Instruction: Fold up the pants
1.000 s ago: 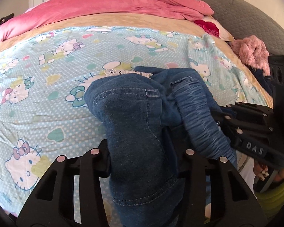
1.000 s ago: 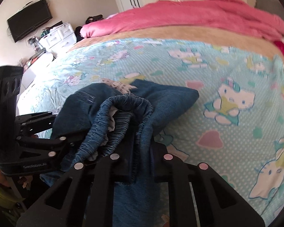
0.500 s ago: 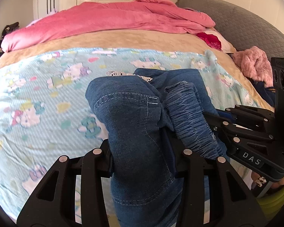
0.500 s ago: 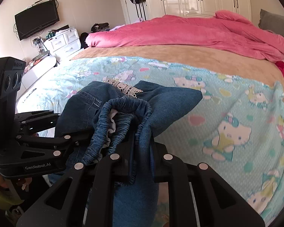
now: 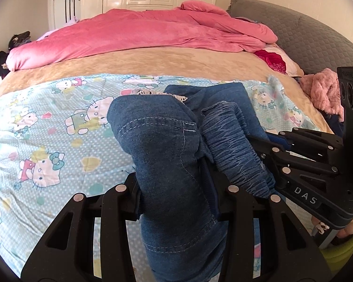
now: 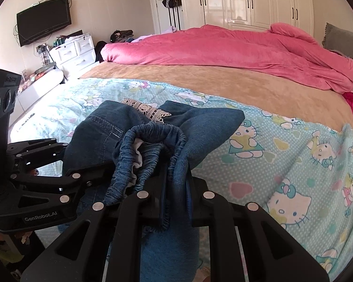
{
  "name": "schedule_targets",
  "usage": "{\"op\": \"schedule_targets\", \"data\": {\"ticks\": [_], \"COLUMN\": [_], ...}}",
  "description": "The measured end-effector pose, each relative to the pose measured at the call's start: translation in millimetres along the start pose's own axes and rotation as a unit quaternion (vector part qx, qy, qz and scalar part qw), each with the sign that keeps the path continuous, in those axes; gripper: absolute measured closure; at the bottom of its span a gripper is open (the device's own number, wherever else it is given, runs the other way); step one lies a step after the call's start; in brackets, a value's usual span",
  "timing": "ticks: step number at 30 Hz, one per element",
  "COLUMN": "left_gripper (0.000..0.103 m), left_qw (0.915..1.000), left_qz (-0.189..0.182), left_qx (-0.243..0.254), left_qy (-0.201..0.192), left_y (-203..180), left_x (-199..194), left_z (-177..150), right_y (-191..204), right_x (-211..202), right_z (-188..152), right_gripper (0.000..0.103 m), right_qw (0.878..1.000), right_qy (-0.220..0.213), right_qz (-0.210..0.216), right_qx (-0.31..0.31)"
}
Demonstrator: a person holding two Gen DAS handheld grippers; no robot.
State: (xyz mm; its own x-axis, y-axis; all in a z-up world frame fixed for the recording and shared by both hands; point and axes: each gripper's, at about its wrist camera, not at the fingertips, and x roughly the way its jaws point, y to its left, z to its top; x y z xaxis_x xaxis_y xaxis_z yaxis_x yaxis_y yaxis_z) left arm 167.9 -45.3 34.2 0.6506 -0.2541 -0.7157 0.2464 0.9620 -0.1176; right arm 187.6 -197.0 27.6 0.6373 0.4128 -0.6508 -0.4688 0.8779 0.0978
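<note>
Blue denim pants (image 5: 167,155) with an elastic waistband (image 6: 150,136) and a lace trim hang bunched between both grippers above the bed. My left gripper (image 5: 176,188) is shut on the denim near a stitched seam; it also shows in the right wrist view (image 6: 66,176). My right gripper (image 6: 174,195) is shut on the gathered waistband edge; it also shows in the left wrist view (image 5: 270,155). The two grippers are close together, side by side. The lower part of the pants drops out of sight below the fingers.
The bed has a light blue cartoon-cat sheet (image 5: 47,141), a tan blanket (image 5: 153,63) and a pink duvet (image 5: 141,33) at the far side. A grey headboard (image 5: 306,33) and pink fluffy item (image 5: 322,89) are right. White drawers (image 6: 75,51) and a wall TV (image 6: 43,20) are left.
Both grippers have risen with the pants, so the views tilt up and show more of the room. The grip on the denim is unchanged.
</note>
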Motion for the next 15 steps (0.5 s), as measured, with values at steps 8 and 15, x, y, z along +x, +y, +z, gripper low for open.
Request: {"op": "schedule_targets", "data": {"ticks": [8, 15], "left_gripper": [0.070, 0.062], "left_qw": [0.9999, 0.9992], "left_qz": [0.005, 0.019], "left_qx": [-0.008, -0.014], "left_qy": [0.011, 0.031], "left_y": [9.6, 18.9], "left_x": [16.9, 31.5], "left_z": [-4.0, -14.8], "right_y": [-0.3, 2.4], "right_x": [18.4, 31.5], "right_z": [0.3, -9.7], "right_gripper": [0.088, 0.056], "right_qw": [1.000, 0.994], "right_qy": [0.010, 0.018], "right_qz": [-0.021, -0.102], "right_qx": [-0.005, -0.038]}}
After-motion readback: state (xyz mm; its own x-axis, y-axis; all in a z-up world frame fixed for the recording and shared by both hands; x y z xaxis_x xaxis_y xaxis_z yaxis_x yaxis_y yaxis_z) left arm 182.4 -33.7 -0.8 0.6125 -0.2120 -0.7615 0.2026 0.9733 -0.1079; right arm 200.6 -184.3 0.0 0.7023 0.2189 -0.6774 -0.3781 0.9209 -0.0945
